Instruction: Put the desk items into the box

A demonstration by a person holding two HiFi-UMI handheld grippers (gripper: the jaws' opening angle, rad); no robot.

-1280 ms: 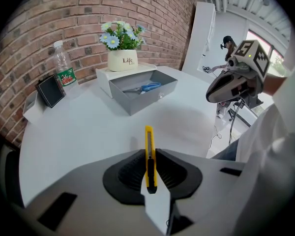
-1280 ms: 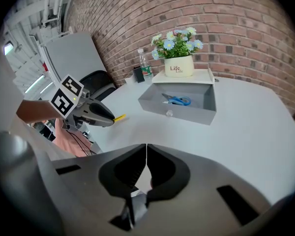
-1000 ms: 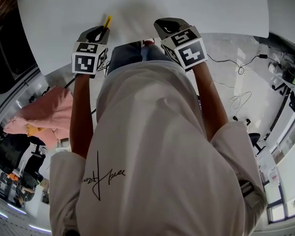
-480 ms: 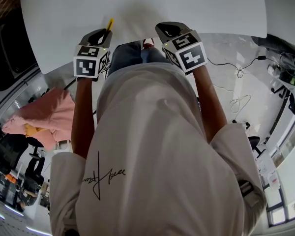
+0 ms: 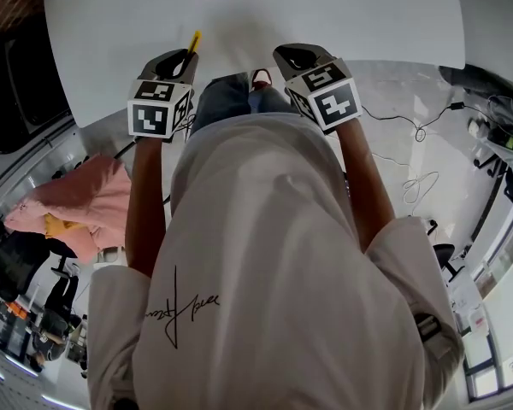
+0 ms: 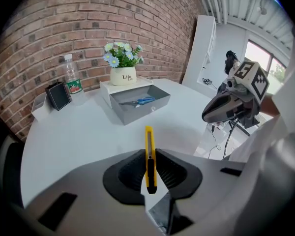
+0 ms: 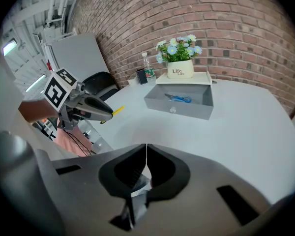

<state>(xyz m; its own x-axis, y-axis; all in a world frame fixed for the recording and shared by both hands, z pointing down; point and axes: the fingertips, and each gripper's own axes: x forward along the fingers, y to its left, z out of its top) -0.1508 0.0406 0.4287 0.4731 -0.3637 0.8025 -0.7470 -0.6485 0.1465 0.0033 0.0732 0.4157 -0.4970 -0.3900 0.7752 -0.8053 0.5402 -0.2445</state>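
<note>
Since a second ago the left gripper [image 6: 148, 150] is lifted slightly, one yellow knife [image 6: 149, 161] clamped in it above the table [image 6: 83, 132]. The right gripper [image 7: 146, 149] is closed, empty. One pair of scissors [image 6: 139, 101] is seen in the single box [image 6: 137, 114].

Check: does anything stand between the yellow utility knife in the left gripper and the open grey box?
Nothing visible does: only bare white table lies between the yellow utility knife, clamped in the left gripper, and the open grey box.
</note>
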